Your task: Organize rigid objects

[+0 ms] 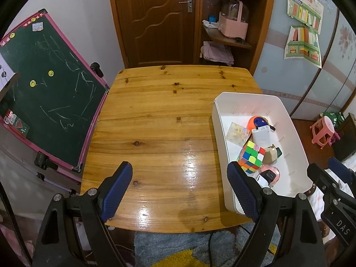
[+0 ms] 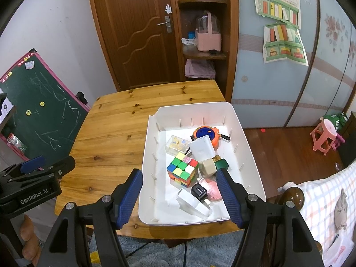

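Note:
A white plastic bin (image 2: 251,155) (image 1: 219,120) stands on the right side of the wooden table (image 1: 155,122) (image 2: 106,142). Inside lie a colourful puzzle cube (image 2: 182,171) (image 1: 251,156), a white charger (image 2: 201,148) (image 1: 262,136), an orange and blue round toy (image 2: 205,132), a clear small box (image 2: 176,144), a beige block (image 2: 207,166), a green block (image 2: 221,163), a black plug (image 2: 199,192) and a pink item (image 2: 212,189). My right gripper (image 2: 180,198) hovers open over the bin's near end, holding nothing. Over bare tabletop my left gripper (image 1: 180,191) is open and empty.
A green chalkboard (image 1: 46,89) with a pink frame leans left of the table. A brown door (image 1: 155,20) and corner shelves (image 1: 229,37) stand behind. A pink stool (image 2: 324,133) is on the floor at right. A checked cloth (image 2: 329,211) covers furniture near the bin.

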`<state>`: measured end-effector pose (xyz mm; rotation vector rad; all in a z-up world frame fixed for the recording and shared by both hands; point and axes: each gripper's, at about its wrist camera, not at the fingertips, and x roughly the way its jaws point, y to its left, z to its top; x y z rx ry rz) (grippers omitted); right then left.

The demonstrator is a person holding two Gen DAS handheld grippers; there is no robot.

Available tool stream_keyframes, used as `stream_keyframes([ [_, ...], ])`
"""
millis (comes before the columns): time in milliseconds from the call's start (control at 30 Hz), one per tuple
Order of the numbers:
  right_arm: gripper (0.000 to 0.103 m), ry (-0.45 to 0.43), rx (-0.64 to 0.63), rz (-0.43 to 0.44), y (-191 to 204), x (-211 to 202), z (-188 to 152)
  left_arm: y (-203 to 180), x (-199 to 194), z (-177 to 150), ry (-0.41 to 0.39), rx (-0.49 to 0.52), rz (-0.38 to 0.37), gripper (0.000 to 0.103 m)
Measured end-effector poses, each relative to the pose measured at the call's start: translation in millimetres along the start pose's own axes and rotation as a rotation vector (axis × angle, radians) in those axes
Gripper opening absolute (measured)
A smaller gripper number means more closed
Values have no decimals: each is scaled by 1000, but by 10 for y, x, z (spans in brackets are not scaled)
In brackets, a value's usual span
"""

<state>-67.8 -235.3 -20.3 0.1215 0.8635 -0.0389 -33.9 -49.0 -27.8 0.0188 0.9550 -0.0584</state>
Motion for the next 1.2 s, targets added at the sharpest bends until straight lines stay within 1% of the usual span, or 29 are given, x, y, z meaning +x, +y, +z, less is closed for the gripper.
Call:
stream_keyframes([
  [1200, 69, 26, 4, -3, -14, 102, -71, -14, 45, -44, 10, 3, -3, 89],
])
